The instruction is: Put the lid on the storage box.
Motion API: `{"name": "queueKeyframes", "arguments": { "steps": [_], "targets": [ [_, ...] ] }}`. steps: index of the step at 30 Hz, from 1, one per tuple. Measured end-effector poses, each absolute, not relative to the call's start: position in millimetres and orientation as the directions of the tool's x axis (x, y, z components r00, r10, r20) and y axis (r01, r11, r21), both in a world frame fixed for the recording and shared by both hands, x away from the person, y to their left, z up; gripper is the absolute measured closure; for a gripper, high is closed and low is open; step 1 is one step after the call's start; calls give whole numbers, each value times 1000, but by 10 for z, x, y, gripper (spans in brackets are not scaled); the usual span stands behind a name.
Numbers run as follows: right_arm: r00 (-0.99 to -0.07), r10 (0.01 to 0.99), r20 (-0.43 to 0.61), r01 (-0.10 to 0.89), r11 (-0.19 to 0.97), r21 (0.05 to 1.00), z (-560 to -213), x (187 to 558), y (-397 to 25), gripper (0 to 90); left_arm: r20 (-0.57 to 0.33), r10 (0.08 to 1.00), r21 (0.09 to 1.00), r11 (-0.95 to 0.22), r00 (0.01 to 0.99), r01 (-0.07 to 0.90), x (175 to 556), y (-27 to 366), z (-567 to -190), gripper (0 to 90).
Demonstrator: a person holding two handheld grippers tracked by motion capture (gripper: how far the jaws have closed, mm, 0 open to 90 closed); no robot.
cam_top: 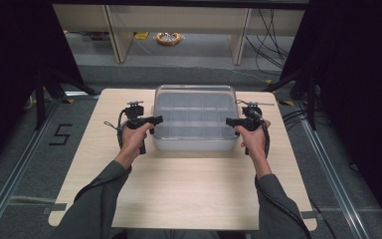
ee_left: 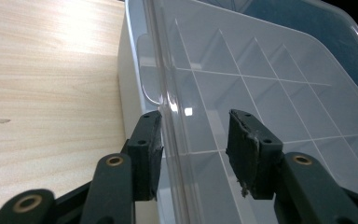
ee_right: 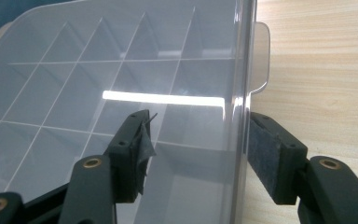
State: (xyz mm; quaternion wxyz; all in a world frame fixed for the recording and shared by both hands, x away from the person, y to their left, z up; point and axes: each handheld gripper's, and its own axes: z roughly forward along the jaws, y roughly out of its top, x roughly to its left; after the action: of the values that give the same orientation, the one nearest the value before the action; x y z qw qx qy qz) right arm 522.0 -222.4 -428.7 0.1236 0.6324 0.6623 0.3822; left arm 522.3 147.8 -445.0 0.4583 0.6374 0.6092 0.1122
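Both tools' jaws straddle the lid (ee_left: 270, 88) edges; beyond, table (cam_top: 179, 194).

Light wooden table (cam_top: 179, 184), 1 clear divided box (cam_top: 195, 119) on it

clear gridded box (cam_top: 194, 117), black tongs (ee_left: 193, 154), pale wood-grain table (cam_top: 179, 184).

Glossy clear plastic box (cam_top: 194, 119) (smooth) on matt pale wood table (cam_top: 179, 189)
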Motion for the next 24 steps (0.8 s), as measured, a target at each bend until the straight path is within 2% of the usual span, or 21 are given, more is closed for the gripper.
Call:
{"name": "queueKeyframes", "arguments": {
  "steps": [1,3,4,6,16,19,20,22,24],
  "targets": [
    [-231,937,261,709,-22,705,-4317,5250,-2269,427,-403,887,725,160,225,670,5223,1476,-4449,553],
    [-240,939,245,702,-7,712,-4314,5264,-2279,424,-372,898,751,141,236,645,5220,1476,-4424,589],
    [-203,949,240,731,-16,682,-4296,5250,-2251,489,-372,898,751,141,236,645,5220,1476,-4424,573],
    [-231,949,213,733,26,679,-4339,5253,-2238,460,-357,902,752,123,244,647,5211,1464,-4396,571],
    [-223,942,253,735,-8,678,-4365,5257,-2265,483,-385,896,715,136,223,686,5236,1547,-4527,559],
    [-240,943,230,720,14,694,-4383,5266,-2289,483,-447,867,696,182,221,694,5245,1559,-4566,564],
    [-246,942,227,703,12,711,-4396,5272,-2283,483,-443,867,701,176,229,691,5247,1560,-4568,558],
    [-220,938,266,727,-25,686,-4379,5242,-2257,483,-428,873,702,160,232,694,5241,1561,-4560,559],
    [-247,940,234,705,9,709,-4397,5254,-2284,484,-420,879,707,159,227,689,5238,1545,-4556,562]
  ]
}}
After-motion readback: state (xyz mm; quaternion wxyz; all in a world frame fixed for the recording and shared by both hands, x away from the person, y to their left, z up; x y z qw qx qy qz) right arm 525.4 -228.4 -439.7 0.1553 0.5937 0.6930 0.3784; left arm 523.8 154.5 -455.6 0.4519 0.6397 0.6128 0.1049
